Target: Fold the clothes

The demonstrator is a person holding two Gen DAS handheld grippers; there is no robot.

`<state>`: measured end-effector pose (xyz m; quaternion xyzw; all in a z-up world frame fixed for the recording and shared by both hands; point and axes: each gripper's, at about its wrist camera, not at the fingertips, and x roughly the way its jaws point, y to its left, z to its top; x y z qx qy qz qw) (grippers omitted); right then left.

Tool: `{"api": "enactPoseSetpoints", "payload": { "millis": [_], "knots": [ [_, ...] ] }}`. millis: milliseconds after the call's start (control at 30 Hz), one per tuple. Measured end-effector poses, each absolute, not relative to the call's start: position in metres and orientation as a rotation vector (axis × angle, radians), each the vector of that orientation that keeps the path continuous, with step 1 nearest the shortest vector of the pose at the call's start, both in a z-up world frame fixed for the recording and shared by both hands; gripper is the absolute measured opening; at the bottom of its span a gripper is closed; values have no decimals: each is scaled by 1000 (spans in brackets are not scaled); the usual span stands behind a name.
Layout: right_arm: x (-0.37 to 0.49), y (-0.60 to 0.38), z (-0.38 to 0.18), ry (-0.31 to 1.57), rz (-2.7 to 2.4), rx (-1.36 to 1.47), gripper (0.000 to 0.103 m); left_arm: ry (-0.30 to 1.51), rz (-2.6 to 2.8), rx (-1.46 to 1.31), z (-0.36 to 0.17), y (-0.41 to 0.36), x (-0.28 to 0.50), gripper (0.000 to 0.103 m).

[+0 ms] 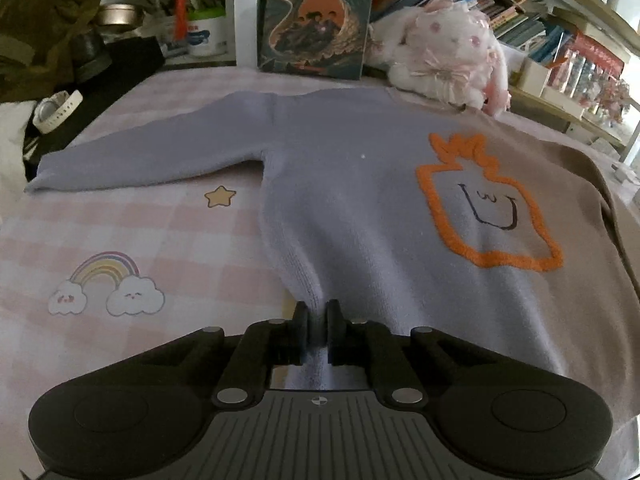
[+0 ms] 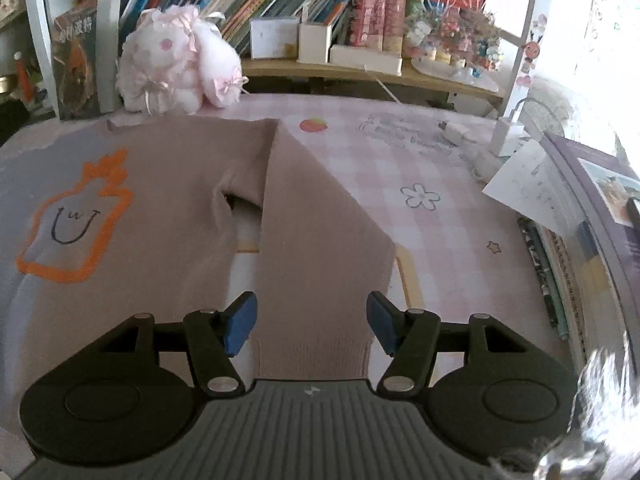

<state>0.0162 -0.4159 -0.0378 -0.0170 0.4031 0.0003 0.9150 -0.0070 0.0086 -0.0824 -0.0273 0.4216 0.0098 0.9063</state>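
Observation:
A two-tone sweater, lilac on one half and tan on the other, lies flat on a pink checked cloth, with an orange outlined figure on its chest. Its lilac sleeve stretches out to the left. My left gripper is shut on the lilac bottom hem, which is bunched between the jaws. In the right wrist view the tan sleeve lies folded down along the body, its ribbed cuff nearest me. My right gripper is open, its blue pads on either side of the cuff, holding nothing.
A pink plush rabbit and a book stand at the back edge. A white watch and dark clothing lie at the left. Papers and books, a charger and a bookshelf are at the right.

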Motion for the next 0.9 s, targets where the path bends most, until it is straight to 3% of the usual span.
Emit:
{"api": "enactPoseSetpoints", "payload": {
  "millis": [533, 633, 700, 733, 900],
  "knots": [
    [18, -384, -57, 902, 137, -207, 58, 865, 61, 14, -74, 22, -16, 6],
    [22, -379, -65, 938, 130, -194, 49, 873, 71, 12, -75, 23, -18, 6],
    [23, -382, -67, 956, 127, -151, 31, 882, 85, 0, -76, 27, -20, 6],
    [25, -384, -66, 962, 125, -148, 10, 887, 94, -8, -77, 29, -21, 6],
    [42, -413, -41, 885, -34, -225, 6, 883, 101, -7, -74, 34, -26, 7]
  ]
}}
